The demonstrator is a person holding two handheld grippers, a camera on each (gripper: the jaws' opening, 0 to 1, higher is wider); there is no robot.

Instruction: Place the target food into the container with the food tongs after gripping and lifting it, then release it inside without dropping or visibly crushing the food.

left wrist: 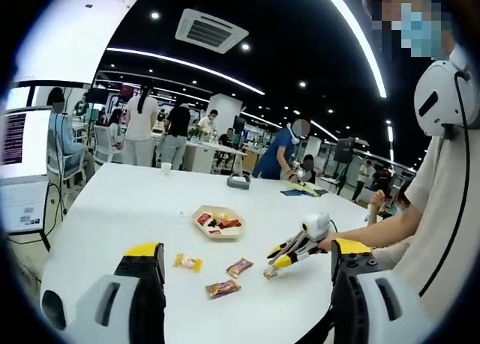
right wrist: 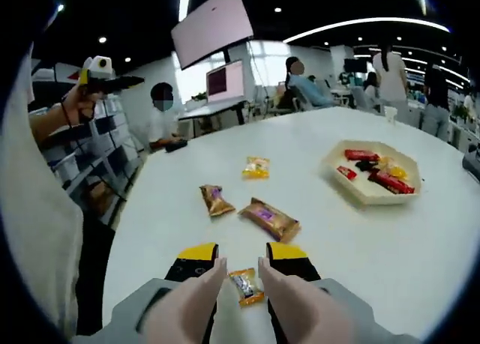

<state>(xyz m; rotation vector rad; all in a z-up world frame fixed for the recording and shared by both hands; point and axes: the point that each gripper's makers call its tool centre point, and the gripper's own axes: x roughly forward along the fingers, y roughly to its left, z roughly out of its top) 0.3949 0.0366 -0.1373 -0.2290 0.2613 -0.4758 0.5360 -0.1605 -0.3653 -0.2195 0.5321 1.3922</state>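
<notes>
Jaws straddle one candy [right wrist: 245, 285]; three more wrapped candies lie near tray [right wrist: 352, 190].

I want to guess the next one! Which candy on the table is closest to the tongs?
The small orange-wrapped candy, lying between the right gripper's tong tips. The brown bar, small brown candy and yellow candy lie farther off.

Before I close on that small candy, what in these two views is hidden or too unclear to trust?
- Small orange candy, right gripper view: whether the tong tips touch it; they flank it closely.
- Right gripper: its lower body is cut off by the view's bottom edge.
- Tray contents: wrappers too small to identify.
- Left gripper, left gripper view: jaws wide apart, lower parts cut off.
</notes>
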